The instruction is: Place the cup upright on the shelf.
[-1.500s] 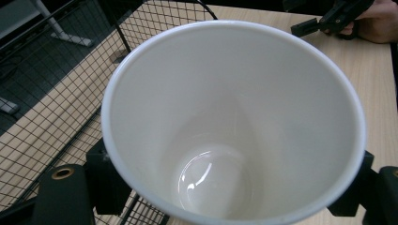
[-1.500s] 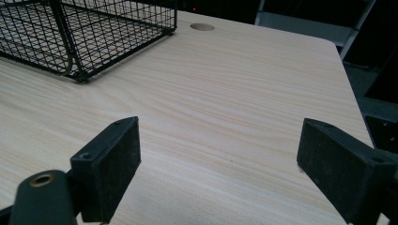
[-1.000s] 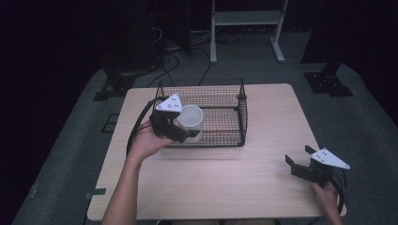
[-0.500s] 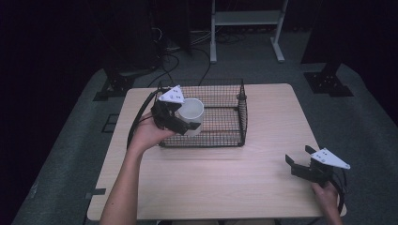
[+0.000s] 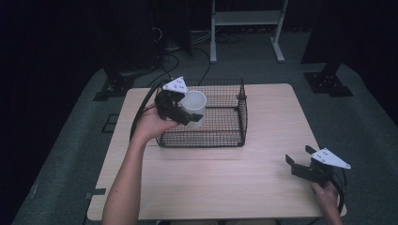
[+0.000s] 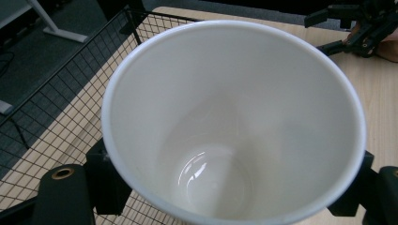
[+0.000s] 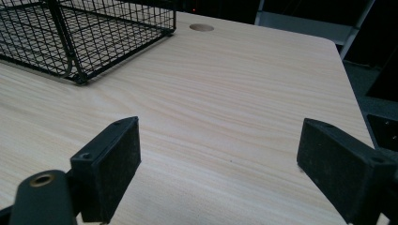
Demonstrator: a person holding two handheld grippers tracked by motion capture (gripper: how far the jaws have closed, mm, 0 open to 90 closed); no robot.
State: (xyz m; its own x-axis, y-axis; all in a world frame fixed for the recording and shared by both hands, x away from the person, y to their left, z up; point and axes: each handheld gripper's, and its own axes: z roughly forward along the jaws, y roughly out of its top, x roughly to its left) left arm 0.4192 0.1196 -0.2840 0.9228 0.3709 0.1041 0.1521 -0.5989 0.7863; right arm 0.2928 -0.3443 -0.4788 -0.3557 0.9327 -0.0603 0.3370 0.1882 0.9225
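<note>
A white paper cup hangs over the left part of a black wire basket, held tilted in my left gripper, which is shut on its sides. In the left gripper view the cup's empty inside faces the camera, with the basket's mesh beneath it at left. My right gripper rests low near the table's front right corner, open. Its jaws stand wide apart over bare wood, and the basket's corner lies ahead at the upper left.
The wooden table has a round cable hole near its far edge. A white metal frame, cables and black stands occupy the dark floor behind the table.
The left gripper has carried the cup a little up and farther over the basket's left side. The right gripper has stayed put.
</note>
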